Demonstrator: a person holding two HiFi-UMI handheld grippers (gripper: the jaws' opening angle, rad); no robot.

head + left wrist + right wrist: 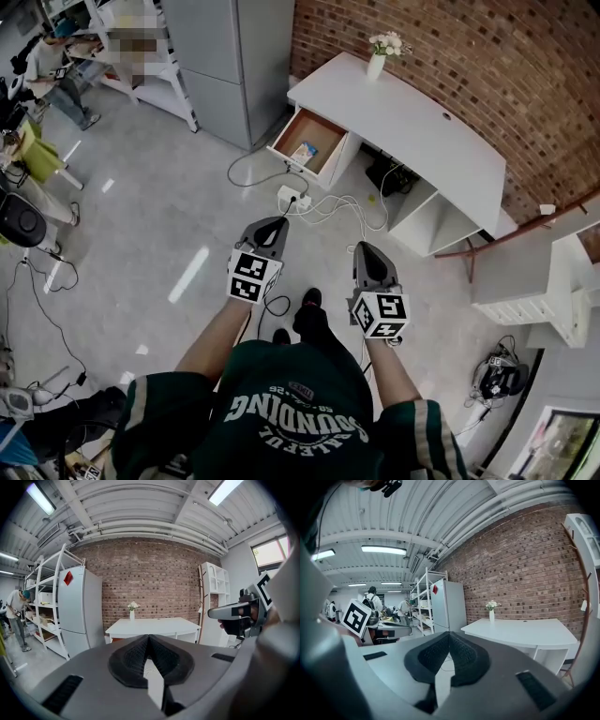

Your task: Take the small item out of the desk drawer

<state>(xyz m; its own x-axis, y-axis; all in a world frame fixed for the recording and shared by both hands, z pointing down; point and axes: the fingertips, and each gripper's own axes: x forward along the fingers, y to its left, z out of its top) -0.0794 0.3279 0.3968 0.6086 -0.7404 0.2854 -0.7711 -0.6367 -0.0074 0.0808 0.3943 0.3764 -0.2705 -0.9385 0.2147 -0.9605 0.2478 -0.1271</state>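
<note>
Small item (303, 152): flat, pale with a blue patch, lying on the brown bottom of the open desk drawer (323, 131), near its pulled-out front. Too small in the head view for print or exact outline; not made out in either gripper view, with only the white desk (422, 122) top and front showing there.

Left gripper (277, 222) and right gripper (362, 247): both held out over the floor, well apart from the drawer. Jaws of each pressed together at the tips, nothing between them.

Person's legs mostly hidden under the green shirt (291, 412).

Glossy grey floor (169, 234). Red brick wall (450, 47) behind the desk. Vase of white flowers (378, 58) at the desk's far end. Tall grey cabinet (225, 56) beside the desk. White power strip (291, 197) with loose cables on the floor below the drawer.
</note>
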